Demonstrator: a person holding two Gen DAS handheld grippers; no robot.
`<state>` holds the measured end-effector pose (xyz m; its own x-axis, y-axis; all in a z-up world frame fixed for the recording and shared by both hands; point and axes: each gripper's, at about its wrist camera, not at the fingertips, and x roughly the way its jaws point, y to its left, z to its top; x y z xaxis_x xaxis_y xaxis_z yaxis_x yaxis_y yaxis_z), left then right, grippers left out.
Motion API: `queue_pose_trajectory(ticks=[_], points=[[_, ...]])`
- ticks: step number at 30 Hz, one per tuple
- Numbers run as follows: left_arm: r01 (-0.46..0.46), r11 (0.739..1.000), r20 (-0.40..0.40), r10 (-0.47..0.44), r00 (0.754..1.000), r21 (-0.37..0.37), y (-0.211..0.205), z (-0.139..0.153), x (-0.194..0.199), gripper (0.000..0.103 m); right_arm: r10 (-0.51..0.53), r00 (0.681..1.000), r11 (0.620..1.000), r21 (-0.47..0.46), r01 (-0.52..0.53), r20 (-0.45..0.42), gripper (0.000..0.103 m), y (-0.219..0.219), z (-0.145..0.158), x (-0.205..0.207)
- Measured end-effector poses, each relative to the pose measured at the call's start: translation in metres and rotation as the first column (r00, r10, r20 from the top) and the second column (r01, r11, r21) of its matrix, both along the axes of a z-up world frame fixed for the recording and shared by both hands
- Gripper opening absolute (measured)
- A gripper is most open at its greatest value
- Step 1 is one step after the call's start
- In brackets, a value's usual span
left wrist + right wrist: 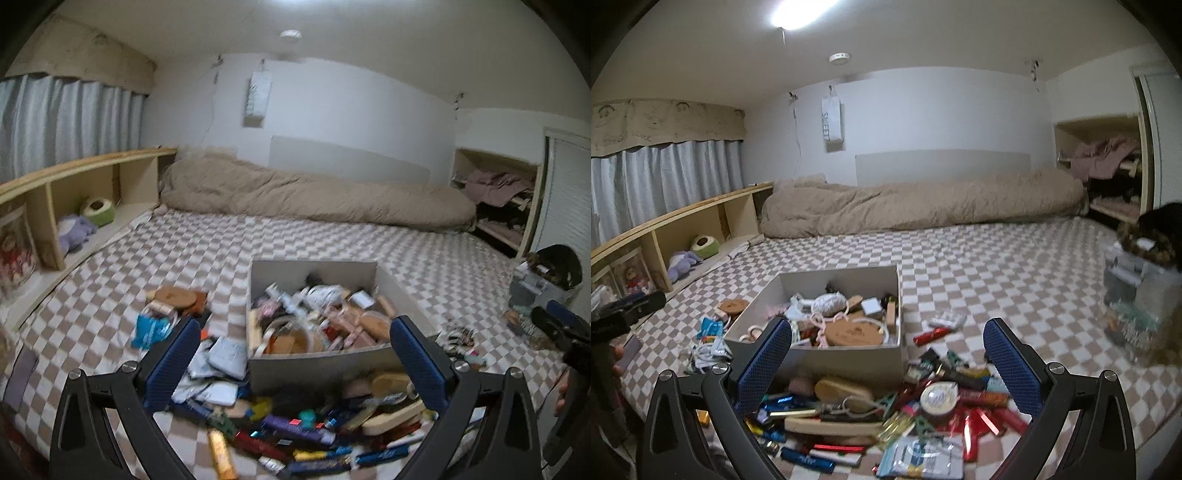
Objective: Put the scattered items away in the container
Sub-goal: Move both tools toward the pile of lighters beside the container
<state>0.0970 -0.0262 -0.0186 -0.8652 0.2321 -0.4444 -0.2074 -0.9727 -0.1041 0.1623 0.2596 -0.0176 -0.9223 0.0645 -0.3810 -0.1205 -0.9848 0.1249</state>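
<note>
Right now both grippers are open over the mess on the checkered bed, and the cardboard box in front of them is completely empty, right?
Not quite. The cardboard box is not empty: the right wrist view shows it already partly filled with small items. The rest holds: the left gripper and right gripper are both open, holding nothing, above the scattered pile on the checkered bed.
</note>
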Motion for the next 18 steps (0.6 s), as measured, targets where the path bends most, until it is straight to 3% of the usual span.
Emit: queue_pose_trajectory(ticks=[5, 9, 18], points=[[-0.037, 0.998, 0.065, 0.041, 0.997, -0.051, -0.019, -0.026, -0.003, 0.103, -0.01, 0.998, 0.998, -0.062, 0.014, 0.063, 0.103, -0.011, -0.027, -0.008], [-0.065, 0.992, 0.105, 0.076, 0.992, -0.106, -0.036, -0.046, -0.007, 0.103, -0.066, 0.986, 0.996, -0.053, 0.075, 0.15, 0.103, -0.027, -0.054, -0.021], [-0.086, 0.978, 0.161, 0.117, 0.98, -0.188, -0.081, -0.079, -0.018, 0.103, 0.01, 0.966, 1.0, 0.001, -0.011, 0.257, 0.103, -0.071, -0.104, -0.034]])
